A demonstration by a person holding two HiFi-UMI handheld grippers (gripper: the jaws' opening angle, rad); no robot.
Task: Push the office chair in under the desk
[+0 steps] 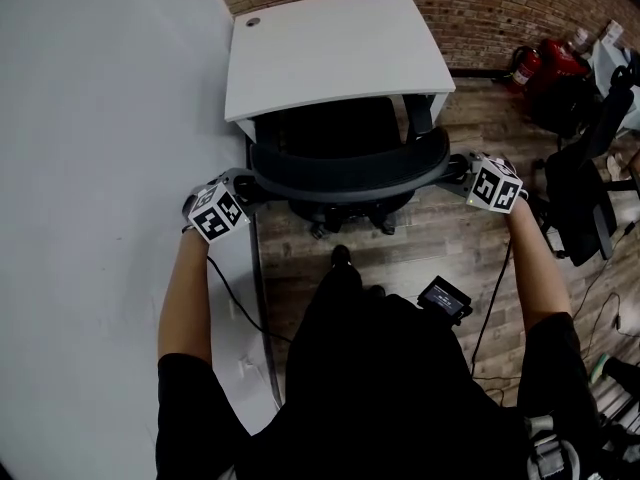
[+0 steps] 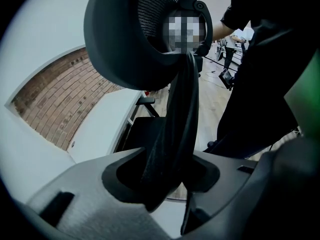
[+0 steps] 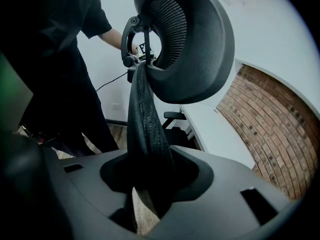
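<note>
Both tools are clamped on the office chair (image 1: 330, 133) backrest (image 1: 345, 173), left tool (image 1: 248, 184) and right tool (image 1: 456, 166), seat partly under the desk (image 1: 330, 48). Push unevenly and it'll probably swivel, clipping an armrest (image 1: 418, 116) on the desk edge

The office chair (image 1: 345, 163) is black, and its backrest and headrest show a fine woven mesh in both gripper views. The table (image 1: 330, 48) is plain white. At the top of the frame, the brick wall (image 1: 500, 8) is red-brown with pale joints. The floor (image 1: 430, 238) is grey-brown wood plank. The left tool (image 1: 250, 186) and right tool (image 1: 457, 166) are dark grey, each carrying black-and-white square markers. The shirt (image 1: 380, 388) is black. At upper right, the extinguishers (image 1: 545, 63) are red.
</note>
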